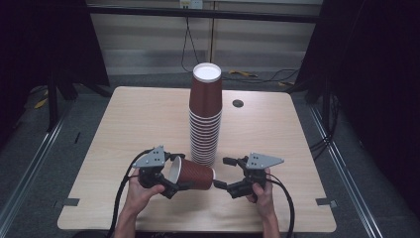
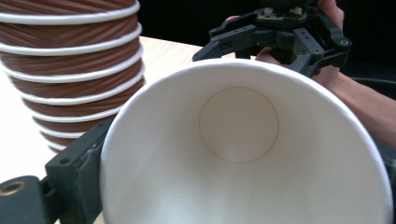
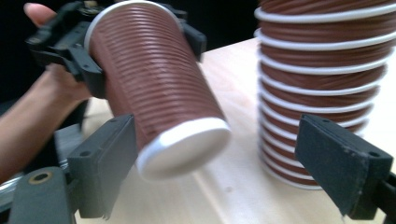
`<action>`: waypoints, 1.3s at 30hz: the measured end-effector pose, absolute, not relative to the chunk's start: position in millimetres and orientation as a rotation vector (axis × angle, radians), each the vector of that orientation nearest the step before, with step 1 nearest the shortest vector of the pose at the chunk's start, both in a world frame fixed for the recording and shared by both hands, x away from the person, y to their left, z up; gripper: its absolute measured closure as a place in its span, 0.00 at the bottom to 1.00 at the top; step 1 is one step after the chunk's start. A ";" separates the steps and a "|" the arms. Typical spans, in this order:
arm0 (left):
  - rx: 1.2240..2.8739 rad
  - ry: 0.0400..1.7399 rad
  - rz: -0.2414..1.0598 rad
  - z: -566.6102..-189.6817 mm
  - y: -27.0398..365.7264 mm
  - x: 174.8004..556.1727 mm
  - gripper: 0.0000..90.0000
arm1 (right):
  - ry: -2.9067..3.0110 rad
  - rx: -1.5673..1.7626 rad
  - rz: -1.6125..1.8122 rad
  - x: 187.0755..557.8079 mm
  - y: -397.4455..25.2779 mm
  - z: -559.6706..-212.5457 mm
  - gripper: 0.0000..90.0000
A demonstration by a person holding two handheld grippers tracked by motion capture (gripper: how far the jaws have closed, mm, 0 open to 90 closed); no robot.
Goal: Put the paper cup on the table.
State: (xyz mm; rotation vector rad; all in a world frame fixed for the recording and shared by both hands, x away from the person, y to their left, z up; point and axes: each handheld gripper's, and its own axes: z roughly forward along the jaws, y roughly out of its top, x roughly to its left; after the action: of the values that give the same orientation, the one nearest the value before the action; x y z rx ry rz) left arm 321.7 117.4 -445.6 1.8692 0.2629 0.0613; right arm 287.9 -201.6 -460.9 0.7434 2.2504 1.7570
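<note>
Left gripper (image 1: pixel 171 184) pinches a sideways brown cup (image 1: pixel 192 174) near the tabletop's (image 1: pixel 129 129) front edge, its rim hiding those jaws, while right gripper (image 1: pixel 221 173) gapes around the base beside the cup stack (image 1: pixel 205 116).

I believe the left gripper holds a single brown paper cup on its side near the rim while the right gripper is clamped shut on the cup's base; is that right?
Not quite: the right gripper is open, not clamped. The right gripper view shows its jaws spread wide, the cup's base lying between them. The rest holds: the left gripper grips the single brown paper cup on its side near the rim, in front of the stack of cups.
</note>
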 end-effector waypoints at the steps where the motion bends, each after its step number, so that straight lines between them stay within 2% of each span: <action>1: 1.872 0.267 0.066 -444.9 119.0 322.0 0.06 | 2.215 0.751 1.757 286.3 -203.0 -462.0 0.14; 17: 1.949 0.428 0.127 -442.5 148.2 327.7 0.06 | 1.791 1.000 1.557 272.8 -222.1 -482.2 0.15; 27: 2.002 0.513 0.194 -436.7 162.0 341.0 0.06 | 1.651 1.001 1.387 271.4 -225.0 -499.7 0.15; 39: 2.029 0.617 0.217 -431.2 170.2 360.2 0.06 | 1.550 0.971 1.512 260.7 -229.9 -504.9 0.15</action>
State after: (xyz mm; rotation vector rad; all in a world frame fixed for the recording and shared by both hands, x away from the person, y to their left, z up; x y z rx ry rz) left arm 360.2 170.2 -431.2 2.0293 0.6171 0.2168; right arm 260.7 -229.9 -504.9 0.9705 1.5498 1.5119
